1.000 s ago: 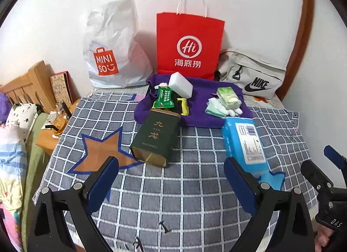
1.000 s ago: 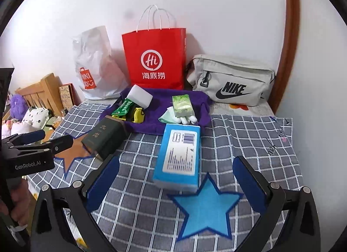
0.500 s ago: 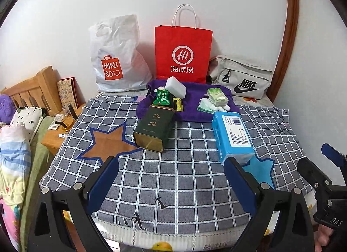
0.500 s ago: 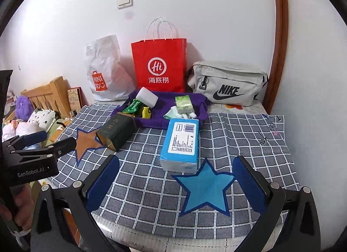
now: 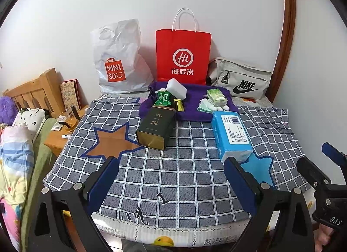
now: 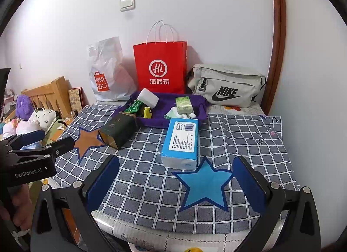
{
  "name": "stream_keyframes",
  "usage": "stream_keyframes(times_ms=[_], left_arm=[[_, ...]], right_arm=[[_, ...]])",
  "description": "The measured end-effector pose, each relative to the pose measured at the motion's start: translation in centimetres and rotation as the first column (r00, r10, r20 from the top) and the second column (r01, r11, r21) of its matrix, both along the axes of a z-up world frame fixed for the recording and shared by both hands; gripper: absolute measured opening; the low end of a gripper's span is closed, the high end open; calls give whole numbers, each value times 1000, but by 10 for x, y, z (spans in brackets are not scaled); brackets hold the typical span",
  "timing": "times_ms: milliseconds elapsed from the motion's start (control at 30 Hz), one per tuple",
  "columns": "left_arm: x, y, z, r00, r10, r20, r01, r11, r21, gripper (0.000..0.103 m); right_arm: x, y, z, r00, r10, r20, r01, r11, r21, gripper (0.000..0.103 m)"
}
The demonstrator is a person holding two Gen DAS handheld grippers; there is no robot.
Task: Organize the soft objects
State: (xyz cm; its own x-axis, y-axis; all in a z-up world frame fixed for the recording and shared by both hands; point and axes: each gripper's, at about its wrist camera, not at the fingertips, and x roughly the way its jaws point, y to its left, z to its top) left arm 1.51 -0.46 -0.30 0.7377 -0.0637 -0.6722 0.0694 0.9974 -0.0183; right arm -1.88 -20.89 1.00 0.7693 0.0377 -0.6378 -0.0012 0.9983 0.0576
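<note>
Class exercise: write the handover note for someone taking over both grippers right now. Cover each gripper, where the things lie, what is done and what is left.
Left gripper: open, empty, above the near table edge.
Right gripper: open, empty, near the blue star.
Blue tissue pack lies flat, its near end touching the blue star's tip.
Dark green tin lies on its side beside the brown star.
Purple tray holds the white sponge, small tissue packet and other bits.
Done: nothing gripped yet. Left: likely sorting the soft items.
</note>
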Motion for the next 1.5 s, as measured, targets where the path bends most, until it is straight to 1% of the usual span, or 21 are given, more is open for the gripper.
stream_keyframes(times_ms=[833,1500], left_arm=[[-2,-1,1,1000,0,6,0,1000,20,98],[-3,0,1,1000,-2,4,2,1000,14,98]], right_arm=[[-7,0,1,1000,3,2,-3,1000,5,103],[-7,1,1,1000,2,4,-2,1000,7,103]])
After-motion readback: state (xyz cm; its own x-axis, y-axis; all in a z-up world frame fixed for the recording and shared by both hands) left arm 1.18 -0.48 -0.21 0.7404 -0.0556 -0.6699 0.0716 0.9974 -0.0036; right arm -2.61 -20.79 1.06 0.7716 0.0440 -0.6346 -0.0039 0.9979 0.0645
